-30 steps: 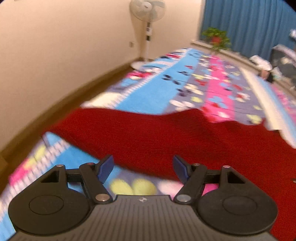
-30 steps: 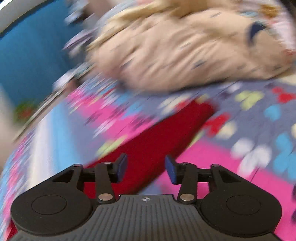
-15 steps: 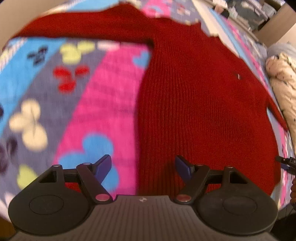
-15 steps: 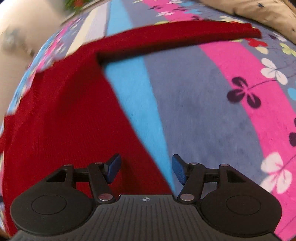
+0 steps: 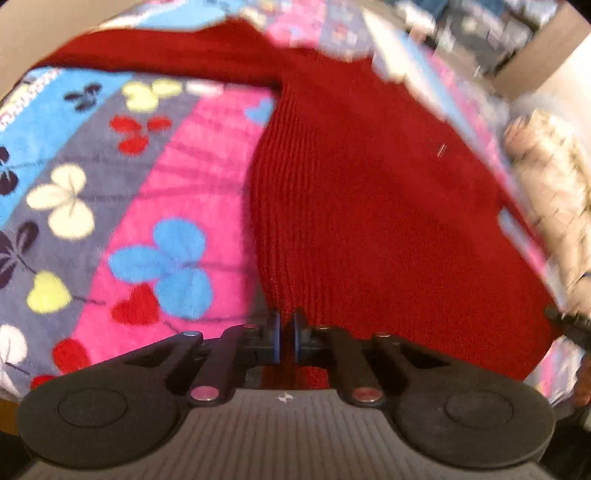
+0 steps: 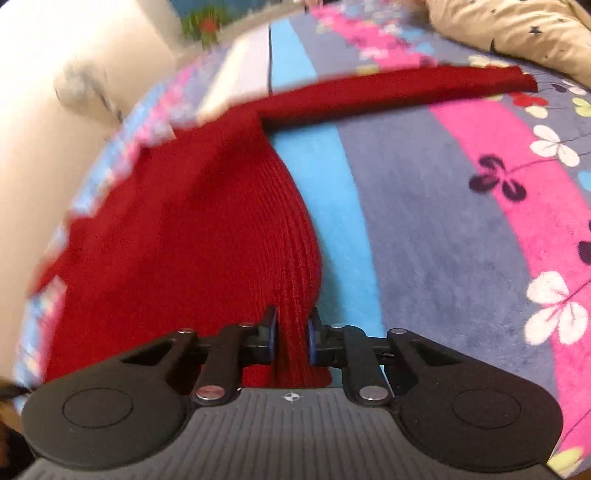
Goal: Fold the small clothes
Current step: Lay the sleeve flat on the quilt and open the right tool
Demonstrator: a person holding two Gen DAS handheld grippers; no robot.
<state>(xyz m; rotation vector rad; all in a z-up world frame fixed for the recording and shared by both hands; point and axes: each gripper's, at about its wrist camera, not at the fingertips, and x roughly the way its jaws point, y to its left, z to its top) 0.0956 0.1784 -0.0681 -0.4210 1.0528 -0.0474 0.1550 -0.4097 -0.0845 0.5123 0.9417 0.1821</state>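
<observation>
A red knit sweater (image 5: 369,206) lies spread on a colourful flowered blanket (image 5: 110,184), sleeves stretched out to both sides. My left gripper (image 5: 286,332) is shut on the sweater's bottom hem at its left corner. In the right wrist view the sweater (image 6: 207,236) fills the left half, one sleeve (image 6: 406,88) reaching to the upper right. My right gripper (image 6: 290,332) is shut on a bunched fold of the hem at the right corner.
A beige quilted cover (image 6: 517,33) lies at the far right of the blanket (image 6: 461,229); it also shows in the left wrist view (image 5: 554,192). A pale wall (image 6: 55,110) and a potted plant (image 6: 205,26) stand beyond the blanket's far edge.
Both grippers were open above the sweater's bottom corners half a second ago. Now each has come down and shut on the hem, and the cloth bunches between the fingers.
</observation>
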